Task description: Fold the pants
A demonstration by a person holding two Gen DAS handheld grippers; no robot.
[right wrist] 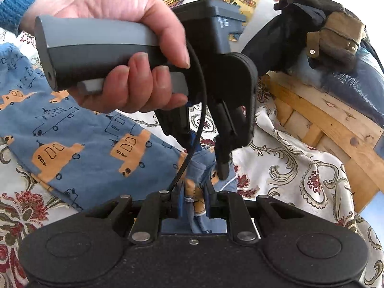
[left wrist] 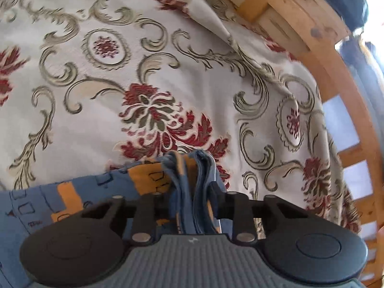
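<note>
A cream bedspread (left wrist: 100,124) with red flowers and olive scrolls is covering the bed, its wooden frame (left wrist: 319,48) curving past on the far side. Nearest the lens in the left wrist view, the left gripper (left wrist: 189,192) is pinching a bunched edge of the blue pants (left wrist: 60,192), printed with orange cars, just above the cloth. In the right wrist view the right gripper (right wrist: 192,201) is clamping another gathered fold of the pants, right beside the left tool, which a hand (right wrist: 124,55) is gripping by its grey handle; beyond, the pants are lying spread across the bed.

With both grips so close on thick bunches, a layer could be slipping free once the fabric is pulled, or the dangling black cable (right wrist: 192,144) could be snagging the fold. Which part of the pants each tool holds is hard to make out. A dark bundle (right wrist: 312,31) beyond the frame is unclear.
</note>
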